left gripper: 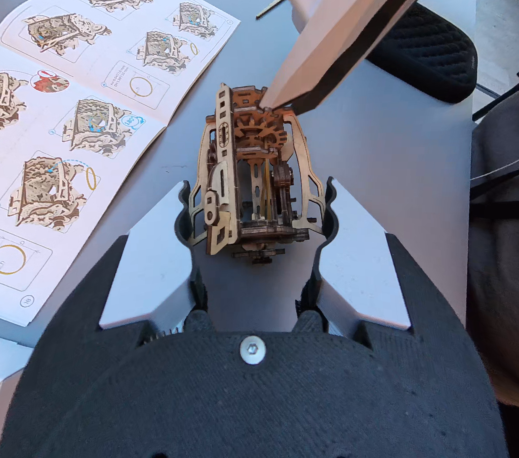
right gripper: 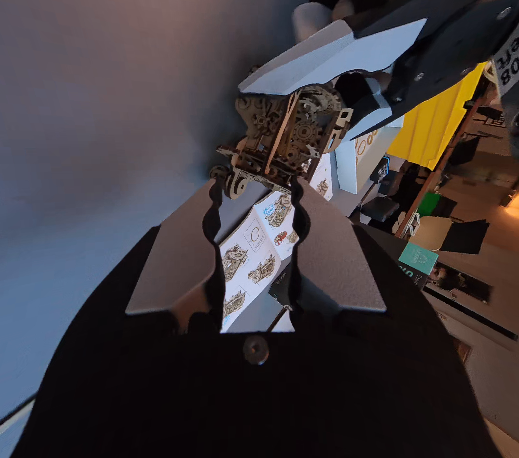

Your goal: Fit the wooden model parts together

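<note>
The left gripper (left gripper: 257, 215) clamps the brown laser-cut wooden gear model (left gripper: 252, 172) above the grey table (left gripper: 379, 157), while the right gripper (right gripper: 254, 191), jaws apart, touches its top.

The left wrist view was bright and evenly lit, with crisp detail on the wooden model (left gripper: 250, 177) and the instruction sheet (left gripper: 84, 107); only soft shadows lay on the grey counter (left gripper: 379, 163). The other gripper's fingers (left gripper: 317, 51) were slightly blurred. The right wrist view was dimmer and backlit: its own fingers (right gripper: 174, 261) were in shadow and the body nearly black. Background clutter at its right edge was smeared and bent by wide-angle distortion.
</note>
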`<move>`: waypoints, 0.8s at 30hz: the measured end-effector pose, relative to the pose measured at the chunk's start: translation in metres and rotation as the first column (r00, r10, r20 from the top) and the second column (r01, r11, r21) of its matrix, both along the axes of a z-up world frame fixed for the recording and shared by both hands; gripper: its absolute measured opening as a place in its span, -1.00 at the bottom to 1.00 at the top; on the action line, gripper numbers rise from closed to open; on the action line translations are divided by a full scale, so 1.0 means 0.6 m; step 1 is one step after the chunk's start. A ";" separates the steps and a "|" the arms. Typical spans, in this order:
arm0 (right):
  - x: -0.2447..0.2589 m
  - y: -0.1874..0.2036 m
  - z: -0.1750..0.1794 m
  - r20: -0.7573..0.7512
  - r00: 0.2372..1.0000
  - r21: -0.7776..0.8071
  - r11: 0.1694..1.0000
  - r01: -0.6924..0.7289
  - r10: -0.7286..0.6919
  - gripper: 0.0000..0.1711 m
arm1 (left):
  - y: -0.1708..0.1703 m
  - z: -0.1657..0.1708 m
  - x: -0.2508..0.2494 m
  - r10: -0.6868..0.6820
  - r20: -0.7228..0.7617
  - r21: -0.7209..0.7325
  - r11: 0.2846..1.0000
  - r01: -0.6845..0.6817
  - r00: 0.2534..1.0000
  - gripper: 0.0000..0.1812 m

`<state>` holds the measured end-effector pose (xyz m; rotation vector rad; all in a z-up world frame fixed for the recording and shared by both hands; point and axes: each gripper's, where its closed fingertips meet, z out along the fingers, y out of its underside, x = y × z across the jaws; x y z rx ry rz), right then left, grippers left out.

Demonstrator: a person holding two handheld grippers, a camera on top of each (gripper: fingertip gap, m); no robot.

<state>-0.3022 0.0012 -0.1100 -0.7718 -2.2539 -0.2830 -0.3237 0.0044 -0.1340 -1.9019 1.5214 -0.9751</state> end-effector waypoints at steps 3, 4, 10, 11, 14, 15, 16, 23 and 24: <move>-0.001 0.005 0.003 0.078 0.996 0.027 0.999 -0.035 0.033 -0.42 | 0.001 0.000 -0.002 0.003 0.002 -0.007 1.000 -0.003 1.000 0.04; 0.000 0.008 0.002 0.117 0.993 0.043 0.998 -0.035 0.030 -0.42 | 0.002 -0.001 -0.003 0.008 0.001 -0.006 1.000 -0.008 1.000 0.04; 0.002 0.006 0.003 0.187 0.980 -0.041 0.997 0.072 -0.063 -0.43 | 0.005 0.000 -0.001 0.027 0.003 -0.019 0.999 -0.027 1.000 0.04; 0.001 0.001 0.003 0.162 0.979 -0.127 0.981 0.145 -0.124 -0.43 | 0.006 0.001 0.000 0.036 0.008 -0.023 0.999 -0.036 0.999 0.04; -0.004 -0.008 0.012 0.041 0.962 -0.384 0.884 0.266 -0.271 -0.39 | 0.007 0.002 0.003 0.068 0.009 -0.035 0.997 -0.068 0.998 0.04; -0.008 -0.006 0.020 -0.023 0.953 -0.438 0.860 0.263 -0.304 -0.40 | 0.007 0.002 0.004 0.075 0.009 -0.035 0.997 -0.074 0.997 0.04; -0.010 -0.005 0.029 -0.080 0.946 -0.477 0.846 0.239 -0.313 -0.40 | 0.007 0.002 0.004 0.078 0.007 -0.033 0.996 -0.078 0.997 0.04; -0.030 -0.020 0.032 -0.147 0.959 -0.450 0.880 0.153 -0.242 -0.33 | 0.007 0.001 0.004 0.087 0.001 -0.019 0.996 -0.087 0.996 0.04; -0.029 -0.019 0.023 -0.104 0.967 -0.395 0.902 0.174 -0.232 -0.33 | 0.007 0.001 0.004 0.090 -0.001 -0.018 0.996 -0.090 0.996 0.03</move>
